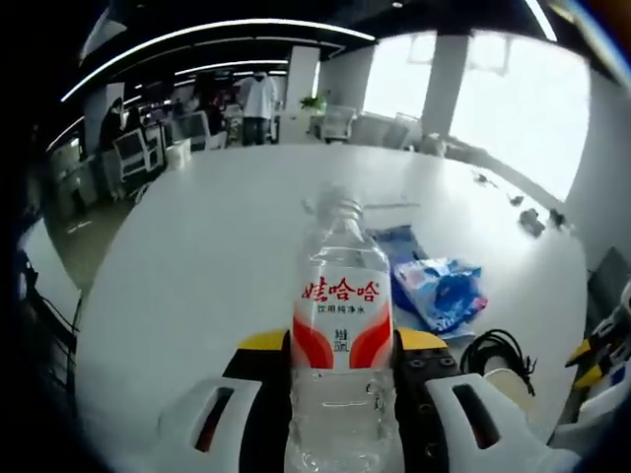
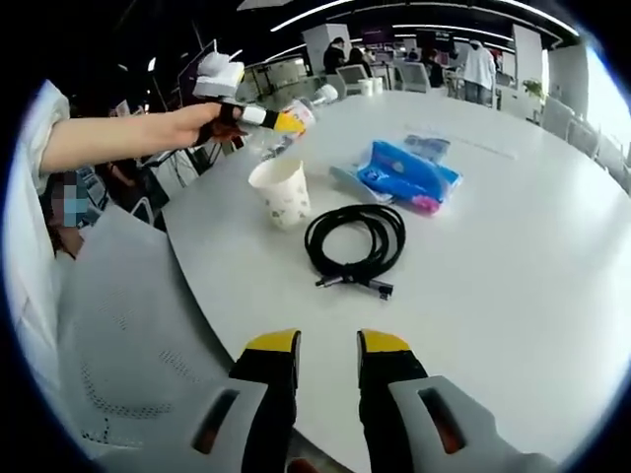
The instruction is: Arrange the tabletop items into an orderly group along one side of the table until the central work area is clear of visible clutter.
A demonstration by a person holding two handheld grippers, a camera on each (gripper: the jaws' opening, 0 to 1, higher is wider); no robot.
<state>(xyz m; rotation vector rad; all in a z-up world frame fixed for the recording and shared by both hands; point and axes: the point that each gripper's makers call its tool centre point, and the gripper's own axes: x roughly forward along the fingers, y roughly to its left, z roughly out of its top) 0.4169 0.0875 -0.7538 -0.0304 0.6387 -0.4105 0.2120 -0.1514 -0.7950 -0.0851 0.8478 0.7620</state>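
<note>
My left gripper [image 1: 342, 342] is shut on a clear water bottle [image 1: 340, 296] with a red and white label, held upright above the white table [image 1: 197, 266]. In the right gripper view the same gripper [image 2: 258, 116], in a person's hand, holds the bottle [image 2: 301, 113] over the table's far left edge. My right gripper [image 2: 328, 345] stands open near the table's front edge, nothing between its yellow-tipped fingers. Ahead of it lie a coiled black cable [image 2: 357, 241], a paper cup [image 2: 281, 192] and blue packets [image 2: 406, 175]. The packets [image 1: 439, 291] and cable [image 1: 498, 350] lie right of the bottle.
A few small dark items [image 1: 532, 222] lie near the table's far right edge. Chairs and desks stand beyond the table, with people at the back of the room. The person's sleeve [image 2: 118, 296] covers the lower left of the right gripper view.
</note>
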